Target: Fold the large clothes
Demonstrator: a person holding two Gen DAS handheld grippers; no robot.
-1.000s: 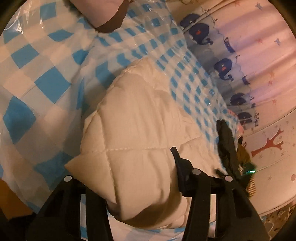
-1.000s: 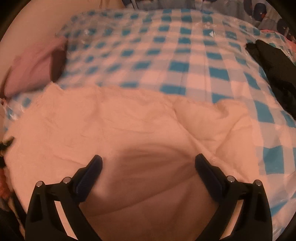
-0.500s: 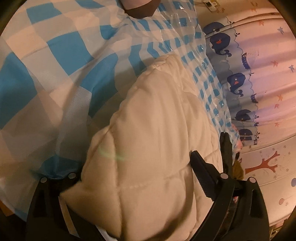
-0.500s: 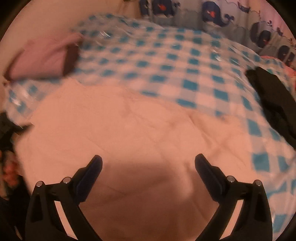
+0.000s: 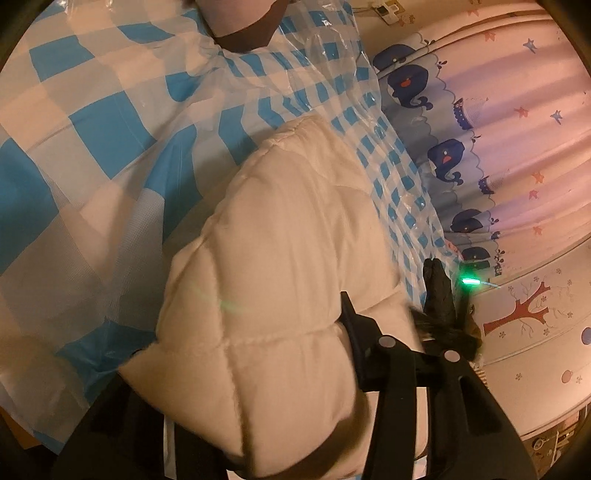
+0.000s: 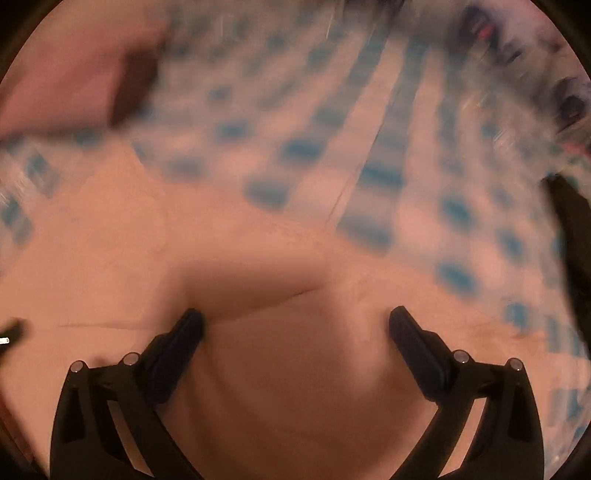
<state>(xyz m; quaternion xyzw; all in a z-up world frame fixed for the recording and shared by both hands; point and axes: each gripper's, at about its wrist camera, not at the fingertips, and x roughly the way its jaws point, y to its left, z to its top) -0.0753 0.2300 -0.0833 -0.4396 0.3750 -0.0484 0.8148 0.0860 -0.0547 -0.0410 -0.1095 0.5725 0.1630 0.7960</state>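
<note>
A white quilted padded jacket (image 5: 288, 258) lies bunched on a bed covered with a blue-and-white checked plastic sheet (image 5: 92, 122). My left gripper (image 5: 240, 350) holds a thick fold of it. The jaws are closing, the right finger (image 5: 354, 325) presses into the padding, and the left finger is hidden under the fabric. In the right wrist view, blurred by motion, the same jacket (image 6: 258, 258) spreads below my right gripper (image 6: 295, 319). Its jaws stand wide open just over the cloth with nothing clamped between them.
A pink item with a dark band (image 5: 243, 22) lies at the far side of the sheet. A whale-print curtain (image 5: 461, 147) hangs along the bed's edge. A black garment (image 6: 576, 240) lies on the sheet at the right. A black object (image 5: 437, 295) with a green light sits past the jacket.
The left jaws spread wide half a second ago and have narrowed again on the jacket fold. The right gripper has swept sideways over the jacket, jaws still wide, and its view is now blurred.
</note>
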